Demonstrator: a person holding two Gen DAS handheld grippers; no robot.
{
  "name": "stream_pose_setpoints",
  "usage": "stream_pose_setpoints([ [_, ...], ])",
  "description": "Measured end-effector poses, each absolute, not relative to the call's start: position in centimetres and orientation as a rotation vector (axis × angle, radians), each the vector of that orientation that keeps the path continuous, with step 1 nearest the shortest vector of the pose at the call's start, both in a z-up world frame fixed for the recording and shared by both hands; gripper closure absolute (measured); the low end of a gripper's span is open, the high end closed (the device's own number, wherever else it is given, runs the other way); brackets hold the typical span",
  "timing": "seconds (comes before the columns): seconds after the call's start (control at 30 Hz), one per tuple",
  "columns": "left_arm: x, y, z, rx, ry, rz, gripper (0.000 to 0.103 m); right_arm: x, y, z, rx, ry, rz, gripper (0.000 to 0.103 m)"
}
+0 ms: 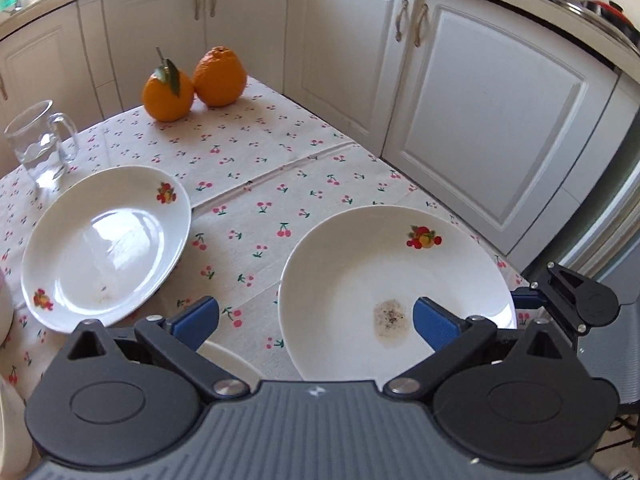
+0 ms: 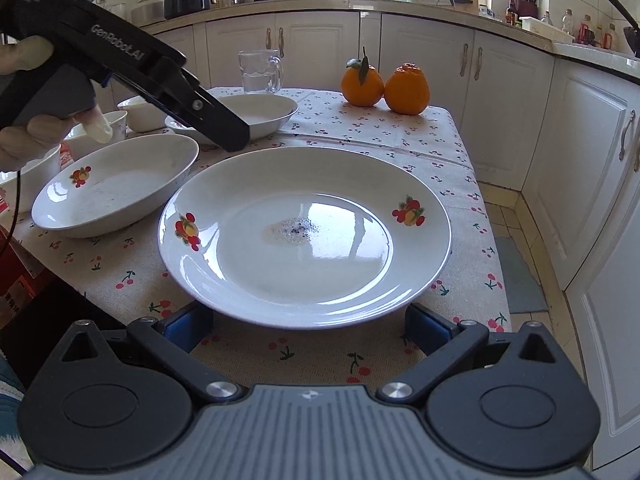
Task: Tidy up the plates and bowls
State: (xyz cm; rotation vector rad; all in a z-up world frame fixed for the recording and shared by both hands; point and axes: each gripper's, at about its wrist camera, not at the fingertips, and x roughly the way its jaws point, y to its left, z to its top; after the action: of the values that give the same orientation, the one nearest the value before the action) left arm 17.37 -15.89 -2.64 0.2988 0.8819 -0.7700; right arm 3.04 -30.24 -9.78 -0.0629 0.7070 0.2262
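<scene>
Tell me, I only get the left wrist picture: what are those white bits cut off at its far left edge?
Observer: Small bowls, at least three in a cluster.
Operator: Does the dirty plate carry just that one fruit picture?
Observer: No. The plate has a second fruit picture on the opposite side of the rim.
Operator: And who holds this left claw?
Observer: A hand grips the handle of the left claw, with white covers on the fingertips.
</scene>
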Motion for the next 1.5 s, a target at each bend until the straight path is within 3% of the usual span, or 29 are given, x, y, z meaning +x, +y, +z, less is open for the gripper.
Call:
stream_pose_setpoints([
  [0.6, 22.2, -20.9, -6.2, 0.405, 1.067, -0.987, 0.004, 3.1, -30.8, -10.2, -0.072, 0.679, 0.268, 0.0],
  [0.83, 22.7, -21.3, -6.6, 0.431, 1.09, -1.019, 0.017, 3.1, -30.7, -10.0, -0.081, 0.678, 0.264, 0.001],
  [0.9, 22.8, -21.3, -6.7, 0.438, 1.091, -1.026, 0.018, 3.1, -30.6, -10.0, -0.074, 0.68, 0.273, 0.005],
  [1.5, 23.5, -21.6, -6.9, 0.462, 1.107, -1.043, 0.024, 3.4, -30.5, -9.8, -0.074, 0.695, 0.27, 0.005],
])
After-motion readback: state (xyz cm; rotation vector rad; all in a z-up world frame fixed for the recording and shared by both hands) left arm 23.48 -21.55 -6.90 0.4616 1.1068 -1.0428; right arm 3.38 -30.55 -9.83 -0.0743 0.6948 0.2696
